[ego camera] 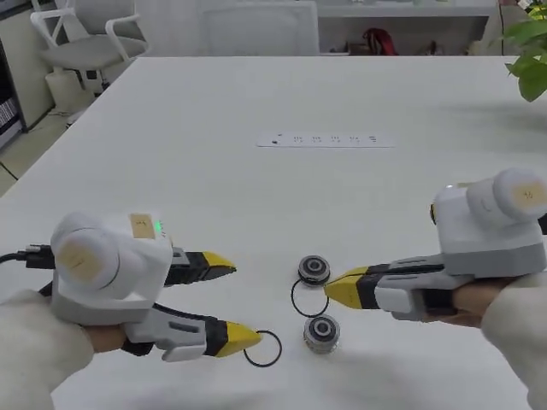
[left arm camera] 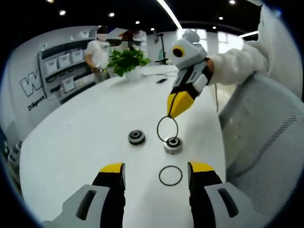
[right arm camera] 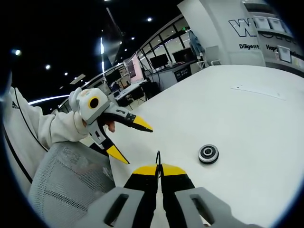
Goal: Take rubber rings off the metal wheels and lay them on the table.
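Note:
Two metal wheels lie on the white table (ego camera: 256, 196): the far wheel (ego camera: 314, 269) and the near wheel (ego camera: 321, 331). My right gripper (ego camera: 338, 289) is shut on a thin black rubber ring (ego camera: 293, 299), which hangs from its yellow tips between the wheels. In the left gripper view that held ring (left arm camera: 157, 128) dangles just over the near wheel (left arm camera: 173, 145), beside the far wheel (left arm camera: 136, 137). My left gripper (ego camera: 229, 301) is open, and a second loose ring (ego camera: 280, 348) lies flat on the table by its lower tip. In the right gripper view, one wheel (right arm camera: 208, 153) sits ahead.
A flush socket strip (ego camera: 325, 139) is set into the table's middle. Office chairs (ego camera: 85, 43) stand past the far left corner, and a plant (ego camera: 530, 51) is at the far right. A person (left arm camera: 97, 52) stands beyond the table's far end.

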A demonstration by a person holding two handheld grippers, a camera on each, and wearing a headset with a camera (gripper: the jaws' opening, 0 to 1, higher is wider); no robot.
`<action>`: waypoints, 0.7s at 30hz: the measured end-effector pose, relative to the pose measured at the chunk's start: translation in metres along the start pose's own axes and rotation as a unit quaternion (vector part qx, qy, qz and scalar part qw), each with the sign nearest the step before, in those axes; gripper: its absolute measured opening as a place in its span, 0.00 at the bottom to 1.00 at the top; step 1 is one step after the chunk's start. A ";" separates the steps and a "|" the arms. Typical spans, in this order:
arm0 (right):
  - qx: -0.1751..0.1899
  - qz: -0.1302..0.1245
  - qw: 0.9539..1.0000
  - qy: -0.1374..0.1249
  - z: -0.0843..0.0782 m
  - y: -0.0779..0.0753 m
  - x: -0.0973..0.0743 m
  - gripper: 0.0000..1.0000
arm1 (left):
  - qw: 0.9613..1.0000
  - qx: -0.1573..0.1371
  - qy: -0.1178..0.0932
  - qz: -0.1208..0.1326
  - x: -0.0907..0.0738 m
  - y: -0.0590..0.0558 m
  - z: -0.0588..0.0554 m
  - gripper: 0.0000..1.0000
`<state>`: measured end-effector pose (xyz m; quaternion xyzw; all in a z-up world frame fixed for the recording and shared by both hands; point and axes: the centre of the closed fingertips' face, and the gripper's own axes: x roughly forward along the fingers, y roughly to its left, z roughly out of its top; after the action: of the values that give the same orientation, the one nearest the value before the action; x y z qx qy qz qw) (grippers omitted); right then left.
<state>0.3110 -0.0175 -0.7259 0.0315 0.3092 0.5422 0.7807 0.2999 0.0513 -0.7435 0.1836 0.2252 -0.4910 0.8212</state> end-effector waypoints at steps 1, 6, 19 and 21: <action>-0.002 0.003 1.000 0.001 0.000 0.001 0.001 0.00 | 1.000 -0.002 0.001 0.000 -0.001 0.000 -0.001 0.54; -0.007 0.014 1.000 0.005 0.000 0.008 0.006 0.00 | 1.000 -0.012 0.005 -0.007 -0.006 -0.004 -0.010 0.55; -0.030 0.040 0.998 0.042 -0.015 0.031 0.022 0.00 | 0.999 -0.032 0.020 -0.019 -0.010 -0.017 -0.021 0.64; -0.033 0.045 0.997 0.050 -0.019 0.033 0.025 0.00 | 0.999 -0.030 0.028 -0.022 -0.010 -0.018 -0.025 0.65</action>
<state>0.2791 0.0122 -0.7394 -0.0075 0.3281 0.5873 0.7398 0.2751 0.0629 -0.7601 0.1677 0.2663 -0.4964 0.8090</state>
